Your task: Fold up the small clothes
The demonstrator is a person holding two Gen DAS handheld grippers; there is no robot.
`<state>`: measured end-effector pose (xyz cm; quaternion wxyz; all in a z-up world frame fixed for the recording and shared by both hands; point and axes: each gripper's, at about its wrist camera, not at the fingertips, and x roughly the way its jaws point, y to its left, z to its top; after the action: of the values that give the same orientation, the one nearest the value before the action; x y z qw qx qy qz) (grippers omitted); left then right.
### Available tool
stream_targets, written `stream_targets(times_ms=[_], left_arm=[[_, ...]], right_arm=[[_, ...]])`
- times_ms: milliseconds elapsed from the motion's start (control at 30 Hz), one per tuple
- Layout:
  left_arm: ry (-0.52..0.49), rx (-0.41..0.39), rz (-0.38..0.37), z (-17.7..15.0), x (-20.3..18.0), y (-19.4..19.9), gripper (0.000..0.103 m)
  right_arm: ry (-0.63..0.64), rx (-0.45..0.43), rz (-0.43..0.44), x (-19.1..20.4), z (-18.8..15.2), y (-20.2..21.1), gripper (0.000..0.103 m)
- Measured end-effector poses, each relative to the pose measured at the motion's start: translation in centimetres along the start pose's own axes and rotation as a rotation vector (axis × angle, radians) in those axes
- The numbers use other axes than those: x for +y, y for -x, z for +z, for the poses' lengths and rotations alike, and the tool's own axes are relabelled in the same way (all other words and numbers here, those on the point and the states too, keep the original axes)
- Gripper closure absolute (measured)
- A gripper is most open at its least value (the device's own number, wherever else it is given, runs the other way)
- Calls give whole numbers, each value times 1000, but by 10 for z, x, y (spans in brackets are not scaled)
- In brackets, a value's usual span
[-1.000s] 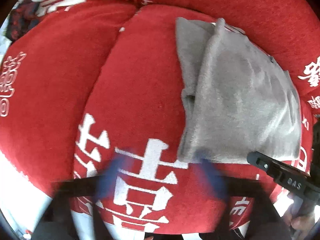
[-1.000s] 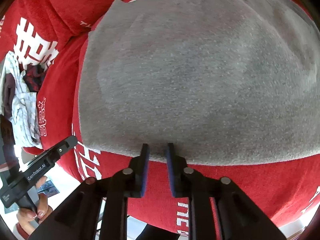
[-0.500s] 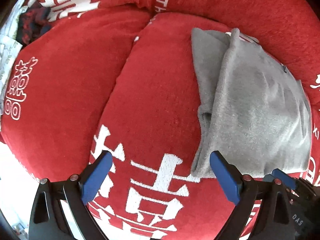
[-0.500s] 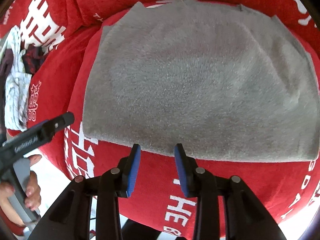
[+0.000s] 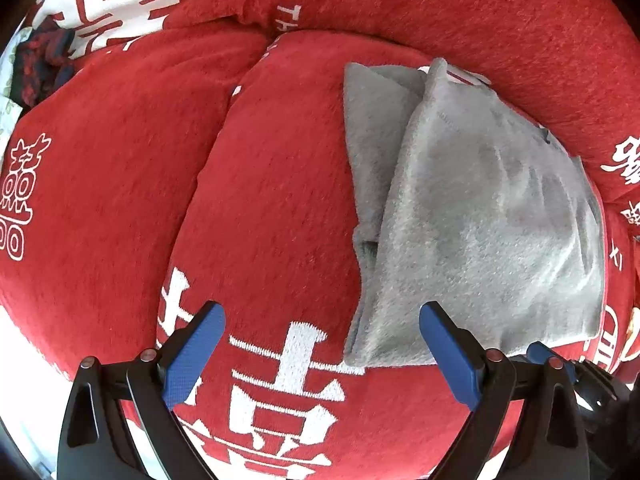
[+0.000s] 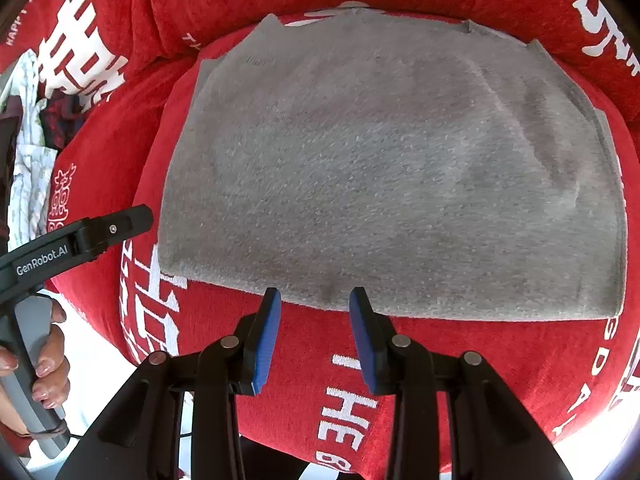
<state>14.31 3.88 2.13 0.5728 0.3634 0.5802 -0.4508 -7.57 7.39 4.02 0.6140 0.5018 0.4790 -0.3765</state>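
A grey folded garment [image 6: 380, 168] lies flat on the red sofa cushion [image 6: 480, 380], a narrower layer showing along its left side [image 5: 372, 152]. My right gripper [image 6: 315, 296] hovers just above its near hem, open, with nothing between the blue pads [image 6: 266, 332]. My left gripper [image 5: 320, 312] is wide open over bare red cushion [image 5: 260, 200], and its right finger [image 5: 448, 352] is beside the garment's near left corner [image 5: 360, 352]. From the right wrist view, the left gripper's black finger [image 6: 116, 226] sits left of the garment.
A pile of other clothes [image 6: 28, 140] lies at the far left of the sofa [image 5: 40, 60]. A person's hand [image 6: 48, 360] holds the left gripper's handle. The sofa's red back cushion [image 5: 480, 20] rises right behind the garment.
The right jaws widened from nearly shut and drew back up from the grey hem, so more of the garment shows. The left gripper shifted sideways a little, and its wide-open fingers are now sharp.
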Motion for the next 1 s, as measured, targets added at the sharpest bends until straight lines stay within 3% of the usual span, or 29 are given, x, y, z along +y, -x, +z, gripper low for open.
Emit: stream_targets(times_ms=[267, 333, 433, 500, 733, 833, 1000], left_arm=[[0, -8, 1, 3, -3, -1, 5], [14, -9, -19, 4, -1, -1, 5], [51, 3, -76, 11, 5, -2, 5], [73, 17, -117, 16, 10, -5, 5], [124, 66, -271, 29, 22, -26, 5], [134, 90, -339, 33, 22, -34, 5], [111, 109, -429, 40, 17, -41, 5]], right_arm=[[-44, -17, 23, -10, -1, 4, 60], [-109, -37, 106, -22, -3, 7, 60], [-301, -67, 354, -57, -12, 7, 55], [-421, -61, 473, -79, -27, -1, 52], [-624, -55, 657, -96, -64, -38, 51], [-709, -82, 714, -91, -61, -59, 51], [-747, -152, 780, -76, -40, -70, 51]])
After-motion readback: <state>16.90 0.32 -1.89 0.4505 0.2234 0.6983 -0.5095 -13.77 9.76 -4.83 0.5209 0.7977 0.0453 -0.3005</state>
